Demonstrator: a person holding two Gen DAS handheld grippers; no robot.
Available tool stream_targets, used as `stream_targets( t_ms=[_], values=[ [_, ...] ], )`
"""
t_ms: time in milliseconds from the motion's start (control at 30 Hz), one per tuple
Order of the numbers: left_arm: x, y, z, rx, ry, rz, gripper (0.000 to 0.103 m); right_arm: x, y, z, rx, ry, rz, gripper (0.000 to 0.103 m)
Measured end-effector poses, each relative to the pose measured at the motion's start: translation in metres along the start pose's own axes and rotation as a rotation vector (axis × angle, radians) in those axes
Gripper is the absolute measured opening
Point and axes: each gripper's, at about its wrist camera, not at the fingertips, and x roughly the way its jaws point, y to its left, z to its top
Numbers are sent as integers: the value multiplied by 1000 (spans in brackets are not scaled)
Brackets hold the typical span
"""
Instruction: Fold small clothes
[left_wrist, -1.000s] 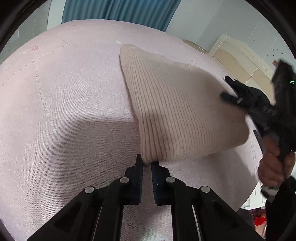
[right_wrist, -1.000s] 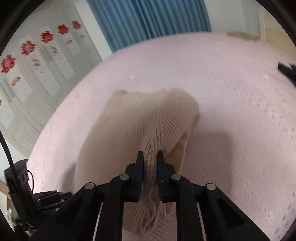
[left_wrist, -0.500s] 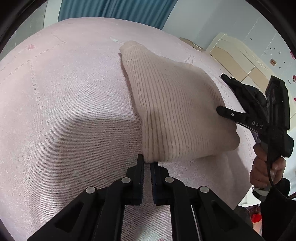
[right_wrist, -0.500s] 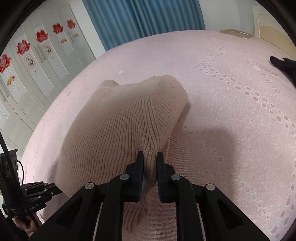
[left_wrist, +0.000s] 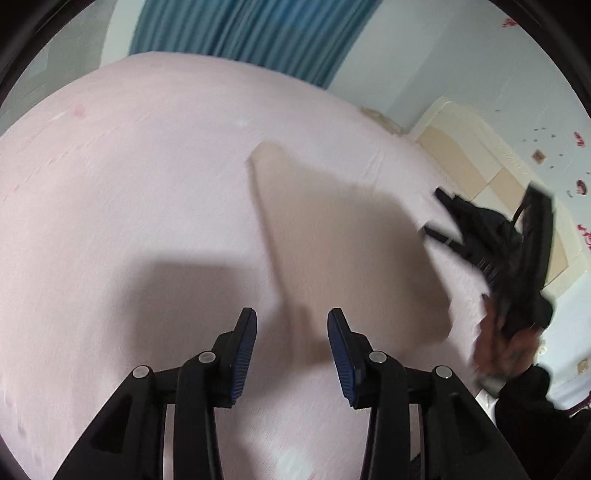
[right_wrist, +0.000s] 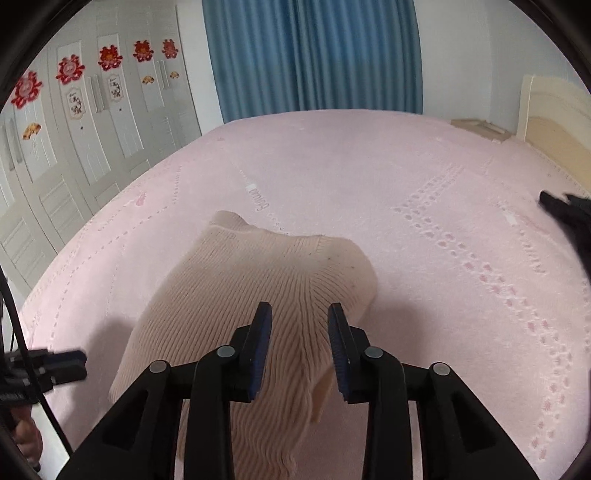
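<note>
Right wrist view | beige ribbed knit garment on pink bedspread, long axis running away from right gripper | jaws just opened, part-open, gripping nothing, knit beneath | left gripper likewise released, garment's near corner ahead.

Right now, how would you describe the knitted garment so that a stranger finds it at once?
Look at the wide pink patterned bedspread in front of the blue curtain. Near its front edge lies a small beige ribbed knit garment, folded flat. It is the only loose cloth on the bed, and its fine ribs set it apart from the dotted bedspread.
</note>
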Motion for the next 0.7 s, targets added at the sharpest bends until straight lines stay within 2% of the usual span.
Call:
stream_targets(
  t_ms=[67,167,267,400,533,700],
  values=[
    [13,-11,19,26,-6,-21,36,14,-6,-2,16,32,14,28],
    [39,-26,42,74,5,-24,36,32,-22,-13,18,59,-29,28],
    [68,-35,54,107,22,9,35,40,-35,-20,54,84,4,27],
    [92,-39,54,157,30,72,36,50,-36,-22,9,89,-12,26],
    [98,-32,65,147,14,66,36,53,-36,-14,-2,97,-1,27],
    [119,-27,91,135,8,97,35,60,-34,5,-3,54,-16,27]
  ],
)
